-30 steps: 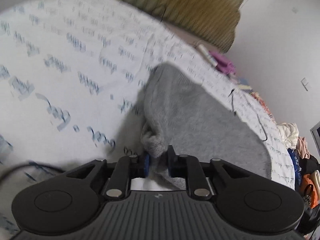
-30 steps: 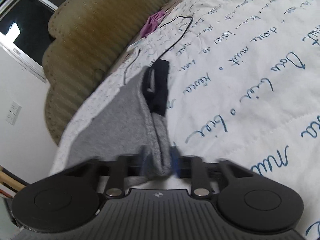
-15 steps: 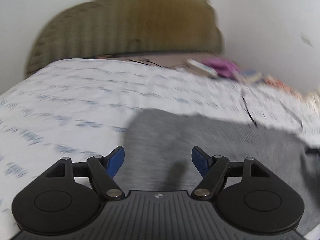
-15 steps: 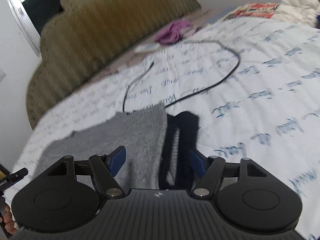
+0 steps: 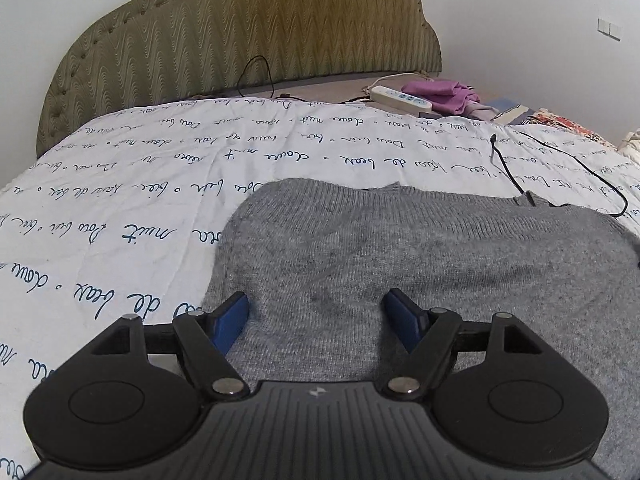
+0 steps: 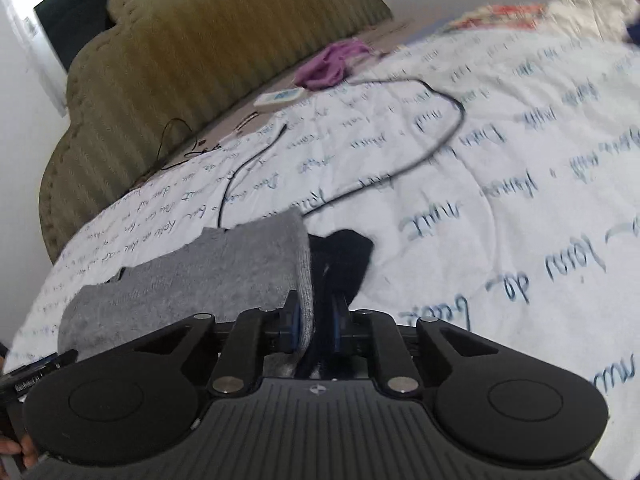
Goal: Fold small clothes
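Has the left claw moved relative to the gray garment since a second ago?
Yes. The left claw has let go of the gray garment's bunched edge and its jaws are opening above flat cloth, now facing the headboard.

— Your right wrist view is smeared: the script on the bedspread won't read, and the heap at the top right edge is only pale blur.

— And the grey knit?

— Cut off by the left view's right edge. Its underside is hidden, and so is the dark cloth where it runs behind your right gripper.
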Motion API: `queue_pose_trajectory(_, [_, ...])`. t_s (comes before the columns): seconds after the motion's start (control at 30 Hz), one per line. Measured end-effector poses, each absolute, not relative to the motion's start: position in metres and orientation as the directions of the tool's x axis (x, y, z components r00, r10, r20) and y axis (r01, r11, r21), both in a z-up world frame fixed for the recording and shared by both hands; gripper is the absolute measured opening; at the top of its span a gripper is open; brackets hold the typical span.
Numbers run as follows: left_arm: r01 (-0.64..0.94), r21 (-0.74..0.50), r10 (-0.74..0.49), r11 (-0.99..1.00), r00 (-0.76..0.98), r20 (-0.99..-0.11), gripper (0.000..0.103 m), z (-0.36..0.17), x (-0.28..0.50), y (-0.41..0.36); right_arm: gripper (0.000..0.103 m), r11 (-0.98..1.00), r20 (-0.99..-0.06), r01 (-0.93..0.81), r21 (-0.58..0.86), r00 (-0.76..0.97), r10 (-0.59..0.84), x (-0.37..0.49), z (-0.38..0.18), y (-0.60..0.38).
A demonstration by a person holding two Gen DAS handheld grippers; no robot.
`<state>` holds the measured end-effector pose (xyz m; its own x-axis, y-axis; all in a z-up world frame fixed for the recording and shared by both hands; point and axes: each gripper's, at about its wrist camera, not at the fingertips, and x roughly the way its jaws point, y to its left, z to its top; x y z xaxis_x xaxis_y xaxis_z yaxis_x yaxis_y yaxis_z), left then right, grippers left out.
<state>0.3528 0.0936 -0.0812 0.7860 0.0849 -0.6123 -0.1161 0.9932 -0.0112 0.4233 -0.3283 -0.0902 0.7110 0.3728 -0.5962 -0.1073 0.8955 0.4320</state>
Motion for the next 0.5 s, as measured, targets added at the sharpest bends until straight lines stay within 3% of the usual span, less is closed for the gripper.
queue_pose_trajectory(0.07, [-0.119, -0.011, 0.087, 0.993, 0.786, -0.612, 0.077, -0.081, 0.353, 0.093, 0.021, 0.890, -0.594, -0.100, 0.445, 0.711, 0.377, 0.425, -0.090, -0.329])
queue_pose_trajectory(0.13, [-0.120, -0.013, 0.087, 0.993, 0.787, -0.611, 0.077, -0.081, 0.353, 0.094, 0.045, 0.883, -0.599, -0.073, 0.463, 0.709, 0.373, 0.425, -0.088, -0.332])
queue_pose_trajectory(0.23, [-0.119, -0.014, 0.086, 0.993, 0.790, -0.607, 0.078, -0.082, 0.352, 0.094, 0.051, 0.909, -0.575, -0.041, 0.415, 0.763, 0.297, 0.413, -0.072, -0.331])
queue_pose_trajectory(0.3, [-0.123, -0.017, 0.089, 0.992, 0.796, -0.599, 0.080, -0.084, 0.351, 0.094, 0.051, 0.923, -0.504, -0.043, 0.382, 0.828, 0.247, 0.398, -0.054, -0.325])
queue_pose_trajectory(0.37, [-0.128, -0.018, 0.092, 0.992, 0.799, -0.594, 0.081, -0.084, 0.350, 0.094, 0.052, 0.922, -0.440, -0.136, 0.362, 0.847, 0.298, 0.388, -0.038, -0.309])
queue_pose_trajectory(0.43, [-0.130, -0.015, 0.096, 0.991, 0.800, -0.593, 0.082, -0.084, 0.350, 0.094, 0.062, 0.927, -0.449, -0.243, 0.285, 0.821, 0.353, 0.387, -0.029, -0.279])
queue_pose_trajectory(0.5, [-0.133, -0.020, 0.095, 0.991, 0.801, -0.591, 0.084, -0.085, 0.350, 0.095, 0.065, 0.928, -0.494, -0.320, 0.194, 0.785, 0.374, 0.392, -0.032, -0.248])
